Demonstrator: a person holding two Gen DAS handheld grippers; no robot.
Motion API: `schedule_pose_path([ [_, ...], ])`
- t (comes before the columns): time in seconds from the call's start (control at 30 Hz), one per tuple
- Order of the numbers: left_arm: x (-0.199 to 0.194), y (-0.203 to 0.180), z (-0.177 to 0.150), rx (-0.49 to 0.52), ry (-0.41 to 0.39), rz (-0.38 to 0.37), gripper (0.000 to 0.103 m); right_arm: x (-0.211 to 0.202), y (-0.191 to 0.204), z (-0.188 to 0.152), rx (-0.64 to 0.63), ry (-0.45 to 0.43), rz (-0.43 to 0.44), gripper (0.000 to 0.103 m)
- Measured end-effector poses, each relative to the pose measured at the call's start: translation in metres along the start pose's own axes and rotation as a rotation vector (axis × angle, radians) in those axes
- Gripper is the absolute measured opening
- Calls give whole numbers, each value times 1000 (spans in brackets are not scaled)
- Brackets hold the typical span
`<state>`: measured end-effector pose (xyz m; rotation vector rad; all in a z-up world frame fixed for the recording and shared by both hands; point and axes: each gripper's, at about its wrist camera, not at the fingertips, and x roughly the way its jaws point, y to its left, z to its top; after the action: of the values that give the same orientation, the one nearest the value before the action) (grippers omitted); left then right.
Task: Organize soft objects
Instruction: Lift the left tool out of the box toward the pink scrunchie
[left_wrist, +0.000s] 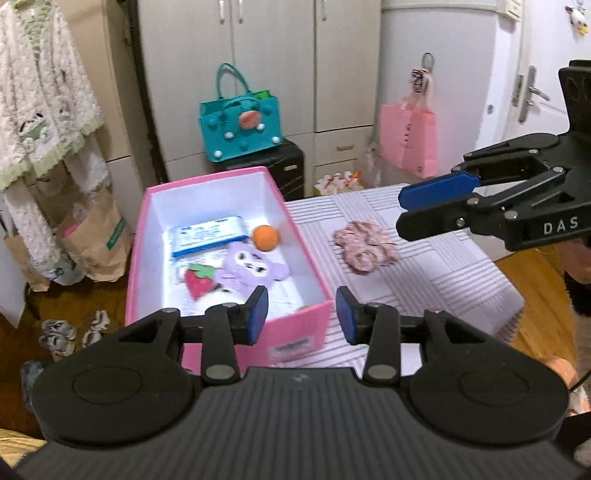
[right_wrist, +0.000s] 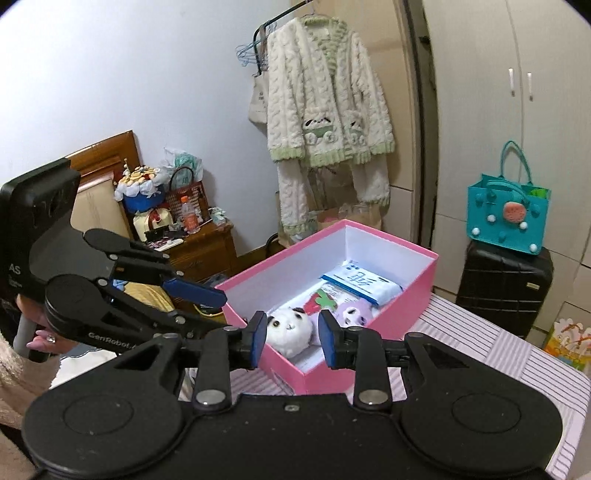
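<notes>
- Box (left_wrist: 236, 325): pink outside, white inside.
- Ball (left_wrist: 265, 238) in the box: orange.
- Packet (left_wrist: 208, 236): white, blue edging and print.
- Strawberry (left_wrist: 197, 282): red, green leaf.
- Purple plush (left_wrist: 251, 269): lilac, white face patch, dark eyes.
- White plush (right_wrist: 290, 332): white, black ears and eyes.
- Scrunchie (left_wrist: 365, 247), right of the box: pink with dark mottling.
- Table cover (left_wrist: 443, 280): white, lilac stripes in blocks.
- Tote (left_wrist: 240, 129), far: teal, white pompoms, pink-orange patch.
- Suitcase (right_wrist: 504, 291): black.
- Far right bag (left_wrist: 408, 142): pink.
- Cardigan (right_wrist: 325, 103): cream cable knit, pale green trim.
- Gripper pads (left_wrist: 258, 314): blue on black.
</notes>
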<state>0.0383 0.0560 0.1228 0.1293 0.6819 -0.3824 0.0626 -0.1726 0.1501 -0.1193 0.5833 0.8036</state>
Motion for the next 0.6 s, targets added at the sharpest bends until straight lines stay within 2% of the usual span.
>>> schedule_pose_path([
  [0.27,10,-32,-4,31,-7,-65,45,-29,-14,-30,24,-28,-82,46],
  [0.47,34,-57,-3,31,-10,-118,47,-37,-42,-61,69,0,-162,53],
  [0.6,54,-73,-1,24,-2,-144,47,-37,-61,-81,91,21,-164,61],
])
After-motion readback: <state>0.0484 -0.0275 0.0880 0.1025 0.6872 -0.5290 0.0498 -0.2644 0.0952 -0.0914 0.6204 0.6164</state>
